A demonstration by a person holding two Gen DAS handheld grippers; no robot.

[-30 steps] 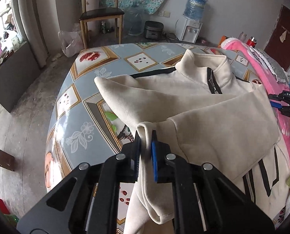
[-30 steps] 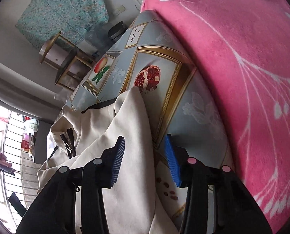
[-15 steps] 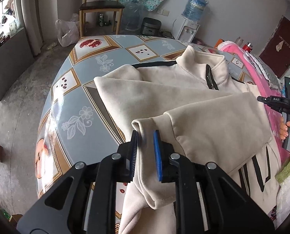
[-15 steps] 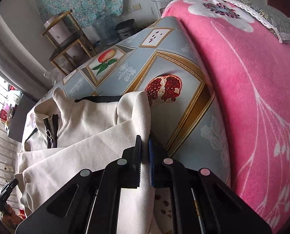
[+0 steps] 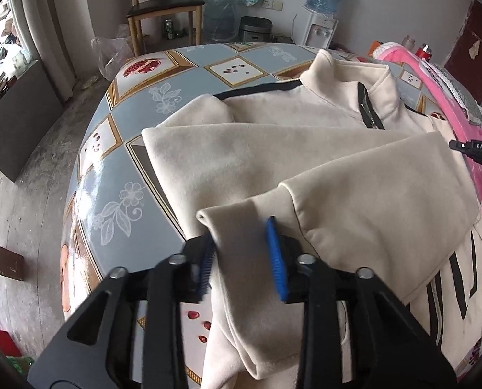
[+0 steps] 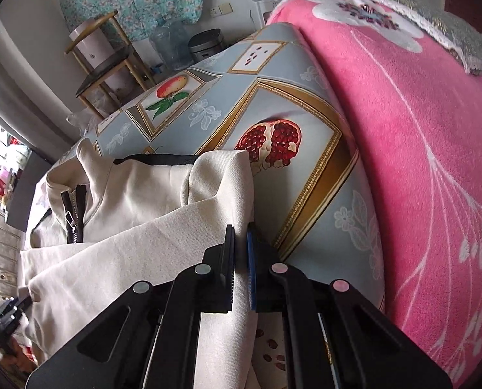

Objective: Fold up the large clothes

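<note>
A cream zip-collar jacket (image 5: 305,149) with black trim lies on the patterned table (image 5: 118,168), one sleeve folded across its front. My left gripper (image 5: 241,236) has that sleeve's cuff (image 5: 234,227) between its blue pads; the jaws are closing and the cloth fills the gap. In the right wrist view the jacket (image 6: 137,194) reaches the table's (image 6: 273,74) pomegranate picture. My right gripper (image 6: 240,236) is shut on the folded edge at the jacket's shoulder. The right gripper (image 5: 474,149) also shows at the left view's right edge.
A pink flowered blanket (image 6: 419,129) covers the table's right side beside the jacket. Beyond the table stand a wooden chair (image 5: 163,3), a water dispenser (image 5: 322,6) and a rice cooker (image 5: 255,27). Bare concrete floor (image 5: 30,162) lies to the left.
The right gripper went from open beside the jacket edge to shut on it, and its view rolled upright. The left gripper sank slightly, its pads now wider apart around the cuff.
</note>
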